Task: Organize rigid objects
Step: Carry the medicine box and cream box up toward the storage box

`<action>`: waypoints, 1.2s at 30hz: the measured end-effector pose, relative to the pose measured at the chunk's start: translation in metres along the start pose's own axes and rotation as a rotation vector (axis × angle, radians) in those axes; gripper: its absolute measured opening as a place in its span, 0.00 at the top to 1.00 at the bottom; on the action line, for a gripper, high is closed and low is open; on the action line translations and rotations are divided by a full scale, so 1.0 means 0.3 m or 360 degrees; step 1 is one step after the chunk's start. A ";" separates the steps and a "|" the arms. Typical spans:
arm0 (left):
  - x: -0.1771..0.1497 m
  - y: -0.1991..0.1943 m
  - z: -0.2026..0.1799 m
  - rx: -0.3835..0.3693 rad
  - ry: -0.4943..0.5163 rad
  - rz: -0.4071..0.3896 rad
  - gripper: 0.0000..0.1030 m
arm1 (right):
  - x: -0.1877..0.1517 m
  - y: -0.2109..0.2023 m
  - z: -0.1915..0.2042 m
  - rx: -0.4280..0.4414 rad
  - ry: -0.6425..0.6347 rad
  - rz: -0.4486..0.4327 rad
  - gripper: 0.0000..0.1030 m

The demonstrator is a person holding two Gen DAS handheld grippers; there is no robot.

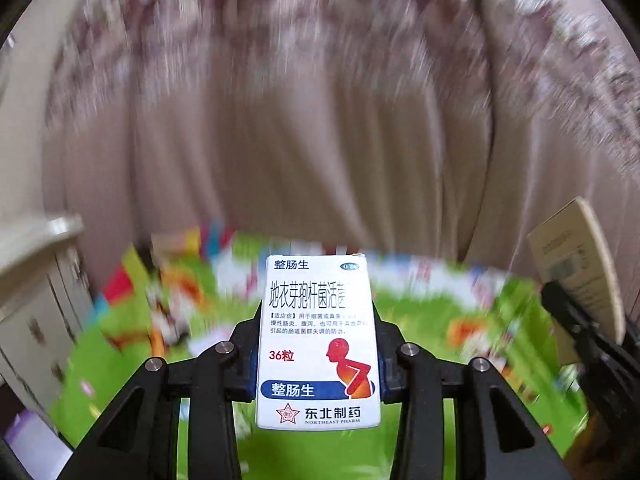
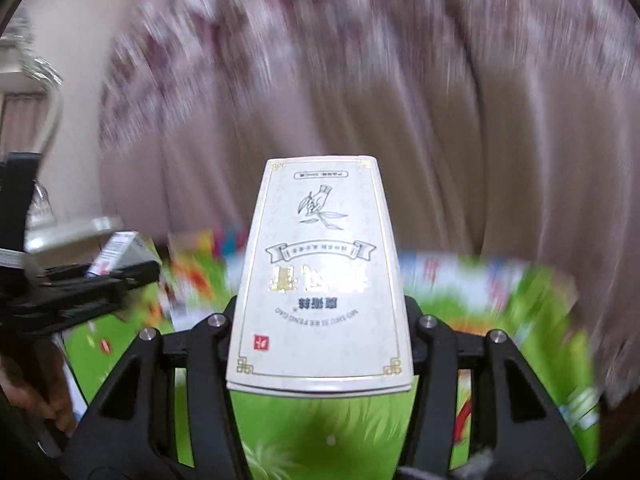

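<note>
My left gripper (image 1: pixel 318 364) is shut on a small white medicine box (image 1: pixel 316 344) with blue and red print and holds it upright above the green play mat (image 1: pixel 128 372). My right gripper (image 2: pixel 320 332) is shut on a taller white tea box (image 2: pixel 320 272) with gold lettering, printed upside down. The right gripper (image 1: pixel 580 320) with the tea box (image 1: pixel 576 256) shows at the right edge of the left wrist view. The left gripper (image 2: pixel 92 280) with the medicine box (image 2: pixel 116 252) shows at the left of the right wrist view.
A pinkish floral curtain (image 1: pixel 320 100) fills the background. A colourful green play mat (image 2: pixel 500 320) lies below. A white cabinet (image 1: pixel 36 300) stands at the left. A glass vessel (image 2: pixel 36 92) sits on a ledge at far left. The surroundings are motion-blurred.
</note>
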State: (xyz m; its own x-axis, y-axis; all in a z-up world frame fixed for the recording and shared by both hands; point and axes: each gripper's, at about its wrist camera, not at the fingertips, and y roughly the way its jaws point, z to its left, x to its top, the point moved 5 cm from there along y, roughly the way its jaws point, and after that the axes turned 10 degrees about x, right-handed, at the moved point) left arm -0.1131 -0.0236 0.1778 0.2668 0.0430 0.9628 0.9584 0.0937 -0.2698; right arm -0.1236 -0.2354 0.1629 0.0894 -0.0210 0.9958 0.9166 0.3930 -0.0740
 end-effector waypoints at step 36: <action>-0.176 -0.421 0.622 0.0512 -0.0207 -0.0050 0.59 | 0.058 -0.145 0.705 0.0747 -0.0433 -0.0054 0.46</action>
State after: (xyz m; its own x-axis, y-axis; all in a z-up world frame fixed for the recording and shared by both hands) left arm -0.2672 0.1480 0.1579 0.2026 0.1594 0.9662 0.8791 0.4050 -0.2511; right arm -0.2444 -0.0586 0.1951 -0.0983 0.1735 0.9799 0.6389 0.7660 -0.0715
